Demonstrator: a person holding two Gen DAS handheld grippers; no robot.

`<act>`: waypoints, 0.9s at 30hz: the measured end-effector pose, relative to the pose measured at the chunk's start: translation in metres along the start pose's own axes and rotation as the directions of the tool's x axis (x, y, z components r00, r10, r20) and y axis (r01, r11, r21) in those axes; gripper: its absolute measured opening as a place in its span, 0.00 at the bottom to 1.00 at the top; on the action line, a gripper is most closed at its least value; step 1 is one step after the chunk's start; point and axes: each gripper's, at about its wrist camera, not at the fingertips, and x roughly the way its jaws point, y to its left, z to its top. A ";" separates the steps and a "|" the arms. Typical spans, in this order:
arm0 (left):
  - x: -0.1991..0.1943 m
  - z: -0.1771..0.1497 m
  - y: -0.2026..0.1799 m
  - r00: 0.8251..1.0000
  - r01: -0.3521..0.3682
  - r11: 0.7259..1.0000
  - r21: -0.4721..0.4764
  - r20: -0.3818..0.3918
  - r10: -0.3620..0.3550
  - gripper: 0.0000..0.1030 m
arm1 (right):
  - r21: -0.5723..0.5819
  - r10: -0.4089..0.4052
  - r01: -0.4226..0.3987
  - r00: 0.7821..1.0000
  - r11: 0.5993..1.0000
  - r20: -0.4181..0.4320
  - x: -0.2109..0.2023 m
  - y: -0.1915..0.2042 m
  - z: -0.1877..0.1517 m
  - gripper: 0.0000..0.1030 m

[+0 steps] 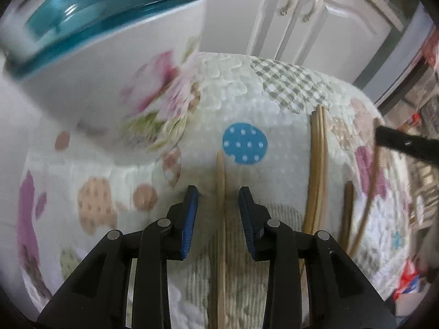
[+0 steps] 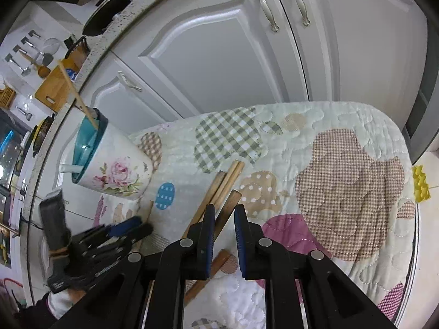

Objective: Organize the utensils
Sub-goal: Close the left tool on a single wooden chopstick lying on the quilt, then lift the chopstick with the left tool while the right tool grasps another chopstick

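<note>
While the left gripper (image 1: pixel 218 200) stands open, its blue pads straddle a single wooden chopstick (image 1: pixel 221 219) lying on the quilted cloth (image 1: pixel 247 104) without pressing on it. The right gripper (image 2: pixel 221 216) has narrow jaws; a darker chopstick (image 2: pixel 229 208) passes between them, but contact with the pads cannot be determined. Two more chopsticks (image 2: pixel 225 181) lie side by side just beyond. The floral holder (image 2: pixel 118 164) with teal rim stands at the cloth's left edge, one chopstick (image 2: pixel 78 97) already in it.
</note>
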 end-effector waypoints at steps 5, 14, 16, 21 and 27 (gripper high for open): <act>-0.003 0.001 0.003 0.998 0.055 0.998 0.015 -0.008 -0.055 0.04 | -0.028 0.017 -0.016 1.000 0.999 0.024 -0.015 0.014 0.002 0.12; -0.078 -0.015 0.039 0.981 0.164 0.985 -0.051 0.114 -0.157 0.04 | -0.131 0.049 -0.039 0.996 0.991 0.077 -0.049 0.060 0.000 0.09; -0.099 -0.019 0.044 0.975 0.173 0.983 -0.056 0.149 -0.163 0.04 | -0.159 0.057 -0.042 0.994 0.986 0.091 -0.058 0.072 -0.001 0.08; -0.139 -0.027 0.051 0.960 0.185 0.981 -0.054 0.224 -0.168 0.04 | -0.207 0.054 -0.028 0.991 0.978 0.121 -0.075 0.093 -0.003 0.06; -0.156 -0.028 0.054 0.951 0.185 0.982 -0.046 0.259 -0.167 0.04 | -0.228 0.039 -0.011 0.992 0.974 0.118 -0.078 0.104 -0.005 0.06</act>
